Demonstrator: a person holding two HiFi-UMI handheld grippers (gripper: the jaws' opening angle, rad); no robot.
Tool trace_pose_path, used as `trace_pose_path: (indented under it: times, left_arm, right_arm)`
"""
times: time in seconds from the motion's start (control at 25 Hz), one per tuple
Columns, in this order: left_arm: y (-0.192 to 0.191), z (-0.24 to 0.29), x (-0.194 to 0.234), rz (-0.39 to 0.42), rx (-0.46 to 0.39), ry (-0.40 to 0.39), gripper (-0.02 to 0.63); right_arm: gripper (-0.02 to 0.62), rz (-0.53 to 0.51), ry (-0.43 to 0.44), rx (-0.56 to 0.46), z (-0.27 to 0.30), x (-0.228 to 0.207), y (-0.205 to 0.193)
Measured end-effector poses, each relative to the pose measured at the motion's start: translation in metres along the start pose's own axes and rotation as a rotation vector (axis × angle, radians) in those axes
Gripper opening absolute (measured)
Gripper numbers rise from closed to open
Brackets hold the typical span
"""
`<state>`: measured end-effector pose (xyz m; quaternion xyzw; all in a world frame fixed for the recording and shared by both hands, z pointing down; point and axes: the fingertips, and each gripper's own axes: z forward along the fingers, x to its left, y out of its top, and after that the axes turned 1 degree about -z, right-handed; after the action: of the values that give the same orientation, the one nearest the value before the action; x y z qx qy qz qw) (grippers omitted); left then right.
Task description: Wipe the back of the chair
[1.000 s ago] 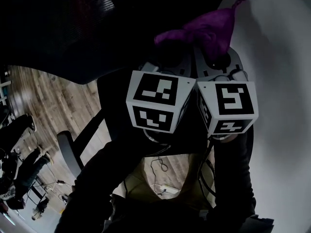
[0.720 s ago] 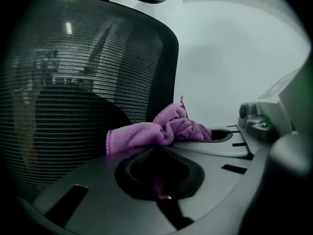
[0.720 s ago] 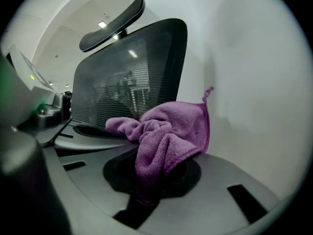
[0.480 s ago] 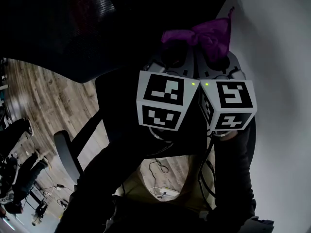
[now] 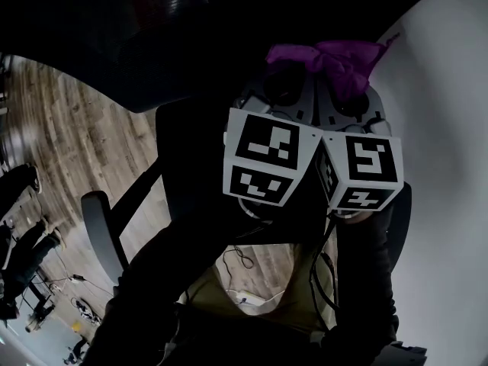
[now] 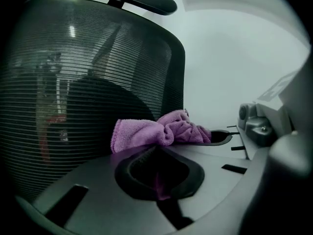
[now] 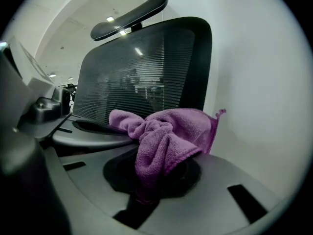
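The black mesh chair back [image 5: 152, 44] fills the top of the head view and stands close ahead in both gripper views [image 6: 73, 82] [image 7: 142, 67]. A bunched purple cloth [image 5: 335, 59] hangs in front of the two grippers, which are held side by side. My right gripper [image 5: 347, 97] is shut on the cloth [image 7: 161, 141], whose folds run down into its jaws. My left gripper [image 5: 278, 90] looks shut on the cloth's other end [image 6: 151, 131], with a purple strip showing in its jaw slot. The cloth lies near the chair back's right edge; contact cannot be told.
A white wall [image 5: 442, 166] runs along the right, close to the chair's edge. The headrest [image 7: 129, 16] sits above the back. A chair armrest [image 5: 99, 227] and wooden floor [image 5: 69, 143] show lower left, with cables [image 5: 244, 261] below the grippers.
Both grippers have shifted slightly right and down in the head view with the cloth. The cloth is now stretched flatter between them.
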<state>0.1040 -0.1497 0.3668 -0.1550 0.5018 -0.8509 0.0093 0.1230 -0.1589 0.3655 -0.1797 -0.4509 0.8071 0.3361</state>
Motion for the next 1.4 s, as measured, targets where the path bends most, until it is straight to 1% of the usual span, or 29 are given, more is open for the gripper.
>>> trace_pose_path:
  times: [0.32, 0.52, 0.8, 1.0, 1.4]
  left_arm:
    - [0.001, -0.025, 0.026, -0.026, -0.027, 0.031, -0.005]
    - [-0.008, -0.042, 0.051, -0.036, -0.042, 0.065, -0.005]
    - [-0.006, -0.069, 0.074, -0.059, -0.05, 0.105, -0.005]
    - [-0.002, -0.084, 0.085, -0.067, -0.053, 0.116, -0.005]
    - [-0.01, -0.107, 0.115, -0.081, -0.053, 0.15, -0.005]
  right_arm:
    - [0.061, -0.042, 0.028, -0.004, 0.006, 0.034, 0.011]
    - [0.061, -0.062, 0.059, -0.013, 0.018, 0.063, 0.012]
    - [0.061, -0.086, 0.099, -0.012, 0.021, 0.097, 0.023]
    - [0.061, -0.095, 0.11, -0.016, 0.021, 0.114, 0.034]
    - [0.061, -0.106, 0.144, -0.014, 0.032, 0.15, 0.036]
